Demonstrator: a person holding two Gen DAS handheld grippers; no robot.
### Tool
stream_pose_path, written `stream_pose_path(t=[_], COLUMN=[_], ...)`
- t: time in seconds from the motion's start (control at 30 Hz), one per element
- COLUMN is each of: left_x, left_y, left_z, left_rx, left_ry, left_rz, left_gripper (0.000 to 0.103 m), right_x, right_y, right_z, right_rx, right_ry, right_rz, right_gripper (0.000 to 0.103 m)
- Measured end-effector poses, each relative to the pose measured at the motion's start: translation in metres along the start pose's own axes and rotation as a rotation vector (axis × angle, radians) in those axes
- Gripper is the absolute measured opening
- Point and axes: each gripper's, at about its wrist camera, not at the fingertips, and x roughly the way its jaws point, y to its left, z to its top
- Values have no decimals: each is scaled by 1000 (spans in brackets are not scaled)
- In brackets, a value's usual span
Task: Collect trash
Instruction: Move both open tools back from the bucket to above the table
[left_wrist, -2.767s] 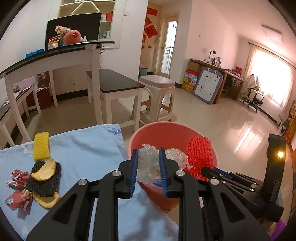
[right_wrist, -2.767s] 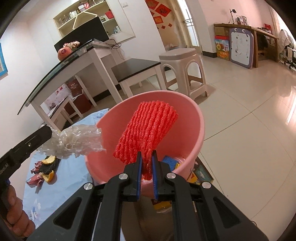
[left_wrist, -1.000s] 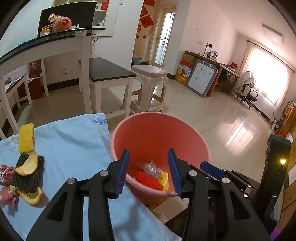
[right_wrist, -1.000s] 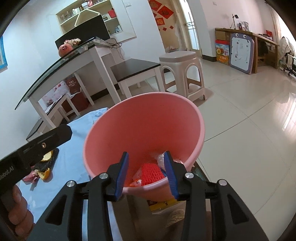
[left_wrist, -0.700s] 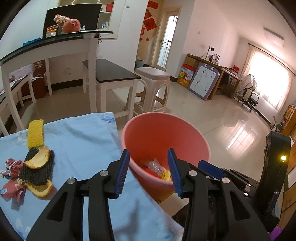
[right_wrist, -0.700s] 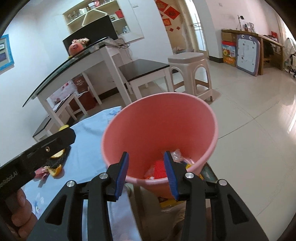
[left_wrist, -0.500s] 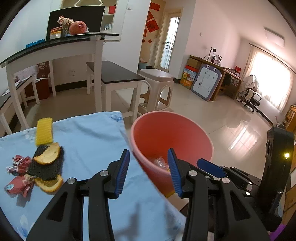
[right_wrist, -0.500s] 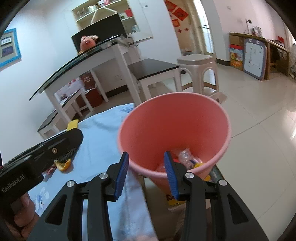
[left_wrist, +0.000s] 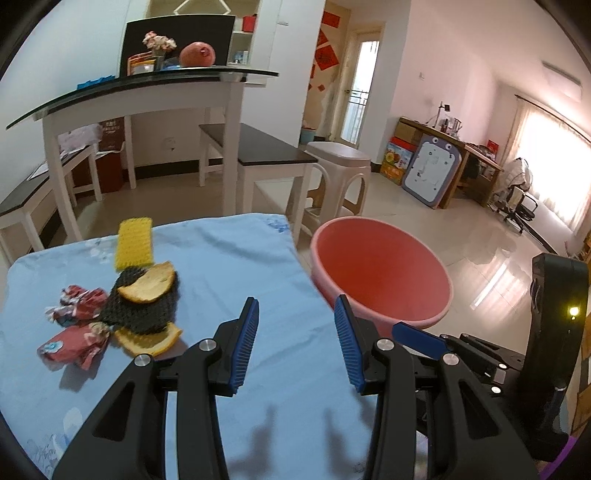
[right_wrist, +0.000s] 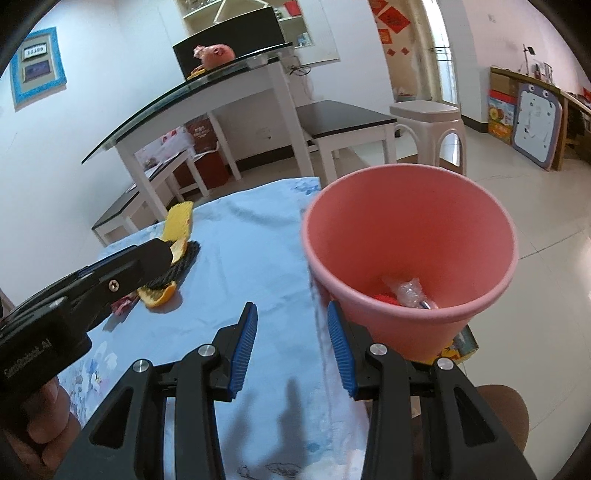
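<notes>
A pink bin (left_wrist: 380, 273) (right_wrist: 410, 240) stands just off the right edge of the blue tablecloth (left_wrist: 229, 266); clear plastic (right_wrist: 406, 290) and a red net lie at its bottom. On the cloth at the left sit a yellow foam net (left_wrist: 133, 243), a black net (left_wrist: 144, 306) with orange peels (left_wrist: 149, 284), and red candy wrappers (left_wrist: 74, 343). My left gripper (left_wrist: 295, 339) hangs open and empty over the cloth, right of that pile. My right gripper (right_wrist: 291, 338) is open and empty at the cloth's edge, beside the bin.
Past the table stand a white glass-topped desk (left_wrist: 147, 96), dark benches (left_wrist: 258, 147) and a white plastic stool (left_wrist: 338, 173) on the tiled floor. A hand (right_wrist: 44, 424) holds the left gripper's body at the lower left of the right wrist view.
Both grippers have swung left from above the bin to above the tablecloth, jaws unchanged. The trash pile has come nearer the middle of the left wrist view.
</notes>
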Motion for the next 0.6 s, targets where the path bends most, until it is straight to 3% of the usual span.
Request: stream_pose_path(t=[0.6], left_x=[-12], left_y=[39], left_z=[-19], left_rx=[-65], left_ry=[12], left_rz=[56], left_gripper=[43], right_x=[14], right_y=[29], right_z=[-4], right_rx=[-55], right_ry=[45], right_rz=[19], right_gripper=[39])
